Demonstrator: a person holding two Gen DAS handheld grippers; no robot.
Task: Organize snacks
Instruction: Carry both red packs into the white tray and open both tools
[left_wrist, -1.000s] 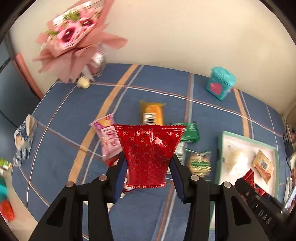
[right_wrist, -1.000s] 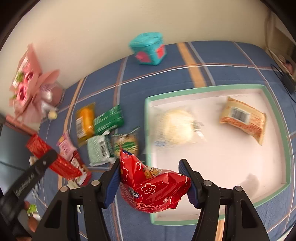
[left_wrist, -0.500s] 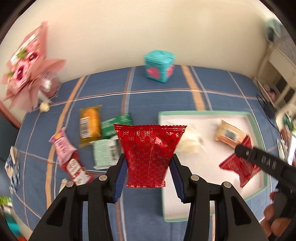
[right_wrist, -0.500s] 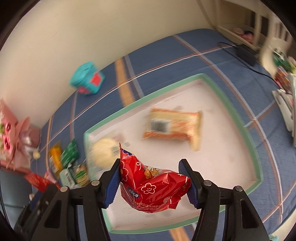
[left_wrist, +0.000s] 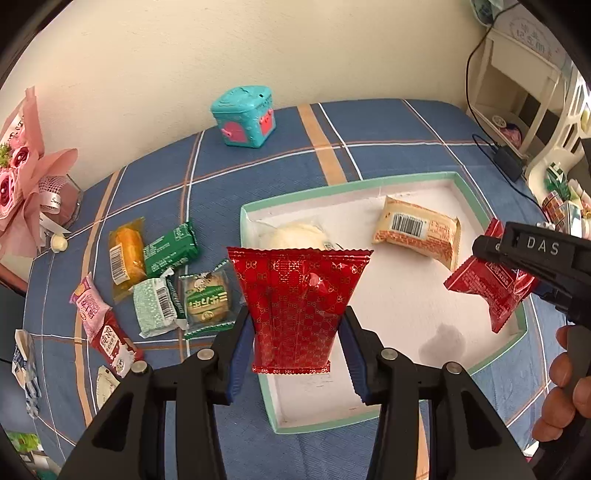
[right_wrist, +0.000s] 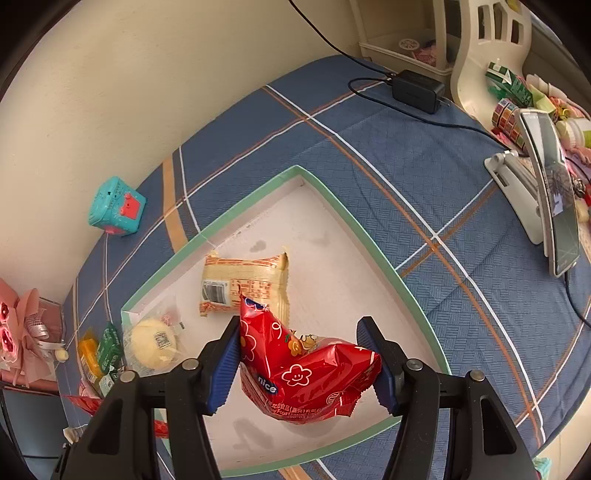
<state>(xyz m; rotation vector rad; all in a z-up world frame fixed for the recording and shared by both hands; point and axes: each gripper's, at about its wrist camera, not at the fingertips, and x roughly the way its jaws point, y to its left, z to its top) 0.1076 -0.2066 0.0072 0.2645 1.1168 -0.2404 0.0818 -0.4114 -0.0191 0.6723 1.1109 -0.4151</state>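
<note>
A: Two red packets are held up over the green-rimmed tray (left_wrist: 369, 182). The left gripper (left_wrist: 297, 354) has its jaws closed on the patterned red packet (left_wrist: 299, 306); the right gripper (right_wrist: 304, 367) has its jaws pinched on the crumpled red flower-print bag (right_wrist: 306, 373).

B: What lies in the tray?

A: An orange-and-cream wrapped cake (left_wrist: 417, 230) and a pale round bun (right_wrist: 153, 343), which in the left view is half hidden behind the patterned packet.

B: And outside it?

A: To the tray's left on the blue plaid counter (left_wrist: 388, 129) lie an orange snack (left_wrist: 125, 254), a dark green packet (left_wrist: 170, 249), a pale green one (left_wrist: 155, 306) and a round biscuit pack (left_wrist: 207, 301). More wrappers sit at the left edge, cut off and hard to read. A teal box (left_wrist: 245, 116) stands near the wall.
</note>
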